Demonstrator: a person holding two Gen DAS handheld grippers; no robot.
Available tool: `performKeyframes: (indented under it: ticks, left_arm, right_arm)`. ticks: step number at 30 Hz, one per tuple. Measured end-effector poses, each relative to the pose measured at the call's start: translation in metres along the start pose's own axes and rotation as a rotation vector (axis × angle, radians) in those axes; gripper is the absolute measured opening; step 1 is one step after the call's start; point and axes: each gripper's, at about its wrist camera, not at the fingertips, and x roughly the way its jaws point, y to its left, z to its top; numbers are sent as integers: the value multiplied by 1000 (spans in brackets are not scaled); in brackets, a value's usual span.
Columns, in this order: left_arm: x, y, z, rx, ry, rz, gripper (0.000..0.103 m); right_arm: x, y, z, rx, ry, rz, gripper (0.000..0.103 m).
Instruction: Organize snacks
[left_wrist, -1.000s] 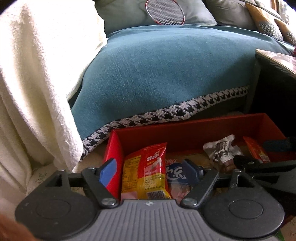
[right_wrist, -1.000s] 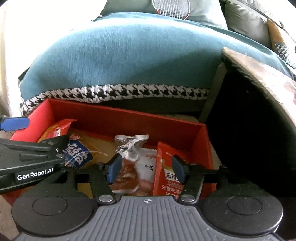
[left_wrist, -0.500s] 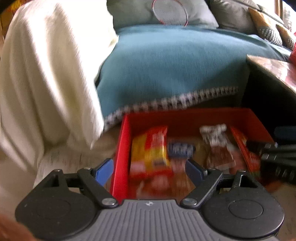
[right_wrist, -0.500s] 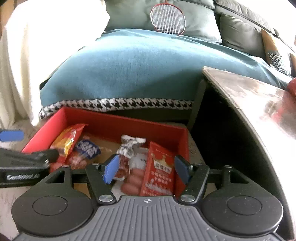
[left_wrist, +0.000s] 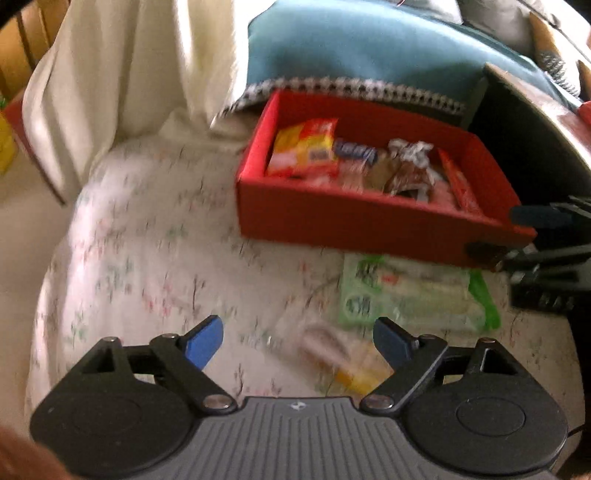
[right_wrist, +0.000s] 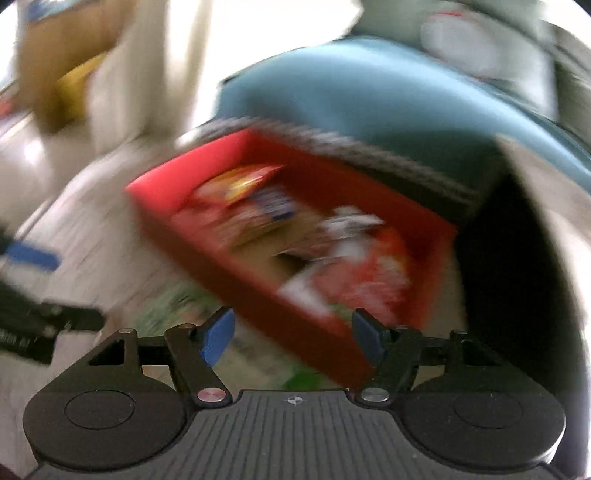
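A red box (left_wrist: 332, 218) (right_wrist: 258, 291) on a floral cloth (left_wrist: 147, 266) holds several snack packets: a yellow-red bag (left_wrist: 306, 151), a blue-labelled pack (left_wrist: 356, 153), a silver-topped pack (left_wrist: 410, 162) and a red pack (left_wrist: 458, 184). A green-white packet (left_wrist: 410, 295) lies in front of the box, and a small yellow-orange packet (left_wrist: 343, 358) lies nearer. My left gripper (left_wrist: 297, 341) hovers over that small packet, its jaws opening with nothing between them. My right gripper (right_wrist: 291, 334) hangs above the box's near corner, jaws opening, empty. Both views are blurred.
A teal blanket with a houndstooth border (left_wrist: 369, 51) lies behind the box. A cream throw (left_wrist: 122, 74) hangs at the left. A dark table with a brown top (left_wrist: 535, 99) stands at the right. The right gripper's body (left_wrist: 546, 254) shows at the right edge of the left view.
Both grippers have pulled back from the red box and opened wider. The cloth and the loose packets in front of the box have come into the left view.
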Motion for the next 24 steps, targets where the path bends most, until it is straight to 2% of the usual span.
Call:
performKeyframes:
  ticks: [2,4,11,14,17,19,20,22,24]
  left_arm:
    - [2,6,-5,-15,17,19,83]
    - [3,12,-7,-19,33,8,83]
    - [2,34,-10,-34,36,-25,83]
    - [5,37,-11,-37,57,-53,83]
    - [6,37,-12,-24,72,-70,83]
    - [7,39,-15,-14,83,-79,83]
    - [8,40,-16,-13,89,-82,83]
    - [12,42,-19,-14,112,-89,83]
    - [16,43,-19,-13,131,-91,83]
  right_arm:
    - [9,14,5,-112,7,9,80]
    - [14,21,12,-157,34,27,81]
    - [-12,31,11,-275,13,213,76]
    - [8,38,10,-305,100,248,76]
    - [38,48,8,-388,184,288,72]
    - [53,49,10,-410,209,294,71]
    - [56,48,12,-423,194,328,71]
    - [68,40,17,-349,222,377,75]
    - [67,40,17,-333,227,353,74]
